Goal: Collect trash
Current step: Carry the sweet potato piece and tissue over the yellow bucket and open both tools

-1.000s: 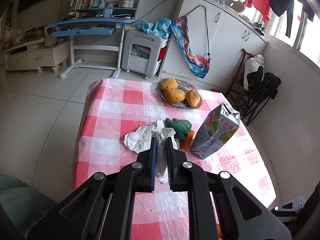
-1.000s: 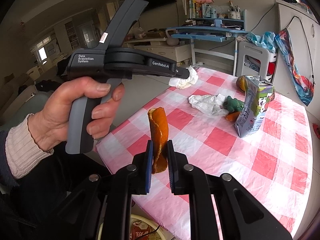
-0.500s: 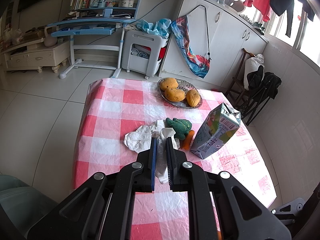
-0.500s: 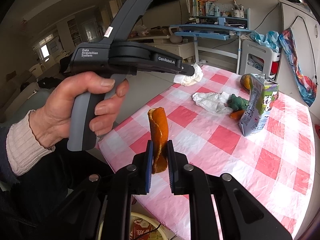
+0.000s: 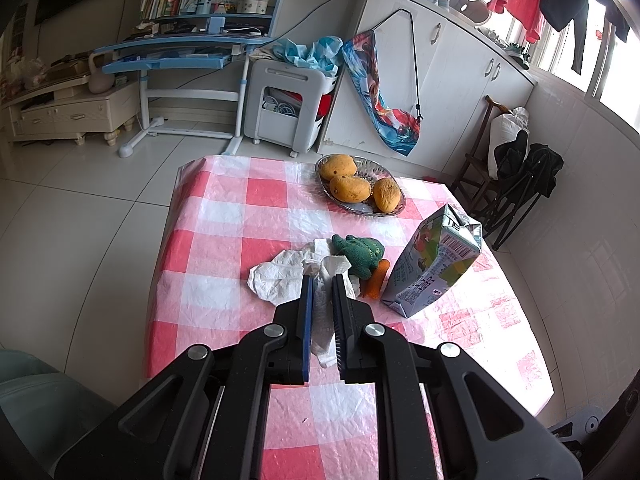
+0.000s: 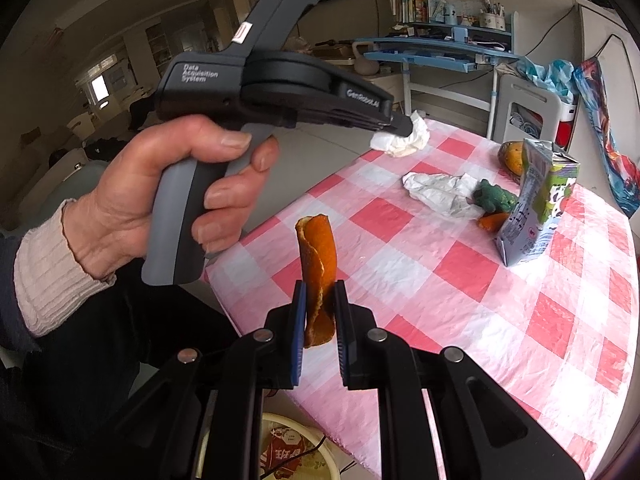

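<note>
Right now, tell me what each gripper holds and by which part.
The left gripper pinches a crumpled white tissue by one end. The right gripper clamps a curled orange peel strip around its lower half, upper end standing free.

The dark body of the left gripper (image 6: 400, 124), seen from the right wrist camera, carries the white words "Data Acquisition System" near its rear, and "GenRobot.AI" along the side of its nose. A small red and white sticker sits on its raised handle, too blurred to read. The carton (image 6: 536, 204) on the checked table has a barcode and fine print on its side, none of it legible. A round packet (image 6: 288, 446) under the table edge shows red characters, unreadable
</note>
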